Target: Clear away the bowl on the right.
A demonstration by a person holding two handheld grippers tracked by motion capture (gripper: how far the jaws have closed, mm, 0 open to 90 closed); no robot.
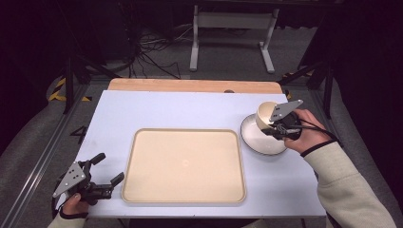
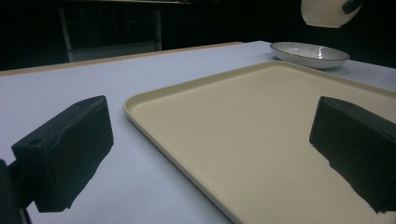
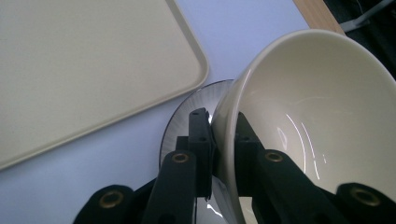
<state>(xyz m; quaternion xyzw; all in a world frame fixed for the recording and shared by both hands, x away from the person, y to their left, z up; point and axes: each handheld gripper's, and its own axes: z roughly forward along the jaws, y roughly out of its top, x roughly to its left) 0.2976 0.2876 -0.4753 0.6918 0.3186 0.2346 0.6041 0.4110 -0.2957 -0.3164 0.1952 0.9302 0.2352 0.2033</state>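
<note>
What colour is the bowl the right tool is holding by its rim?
Cream, glossy inside. The bowl shows best in the right gripper view, above a plate with fine dark radial lines.

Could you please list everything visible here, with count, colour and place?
Bowl: one, cream, lifted above the plate, its wall pinched by the right gripper.
Plate: one, white with a dark rim, on the table to the right of the tray.
Tray: one, beige, at the table's middle.
Table: one, white top with a wooden far edge.
Frame: one, white, on the floor behind the table.
Left gripper: one, black, by the tray's left edge, jaws apart.
Right gripper: one, black, jaws closed on the bowl's wall.
</note>
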